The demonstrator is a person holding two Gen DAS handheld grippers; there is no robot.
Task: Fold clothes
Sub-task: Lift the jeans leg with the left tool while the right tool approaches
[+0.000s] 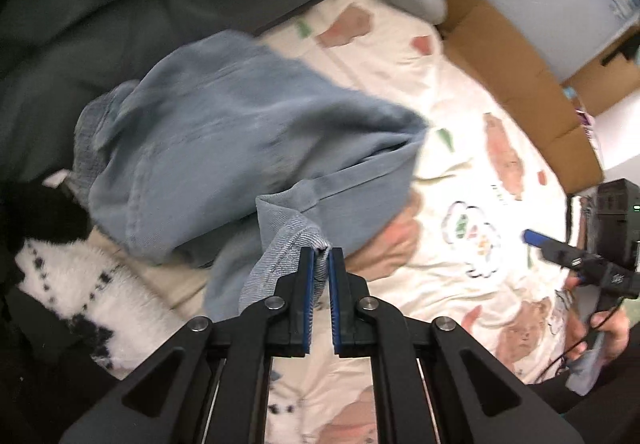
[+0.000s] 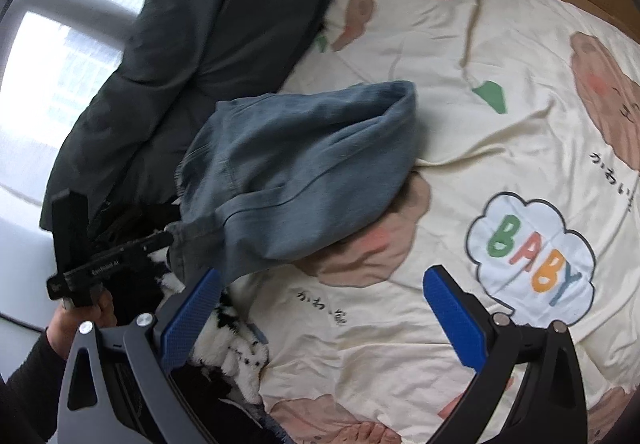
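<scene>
The left claw (image 1: 319, 264) is clamped on a hem corner of the jeans (image 1: 240, 148), which lie bunched on the bed (image 1: 460, 172) near its dark-quilt side. The right claw (image 2: 324, 308) hangs over the bedspread with its jaws spread wide, holding nothing.

Risks, as I judge them: the pinch takes only a thin edge of denim, so a hard pull could slip it free. With one corner held, the heavy cloth may drag and twist rather than lay flat. The fuzzy black-and-white garment (image 1: 80, 284) sits just beside the jeans and could snag along.

The cardboard box (image 1: 516, 56) beyond the bed is open; what it holds I cannot tell.
</scene>
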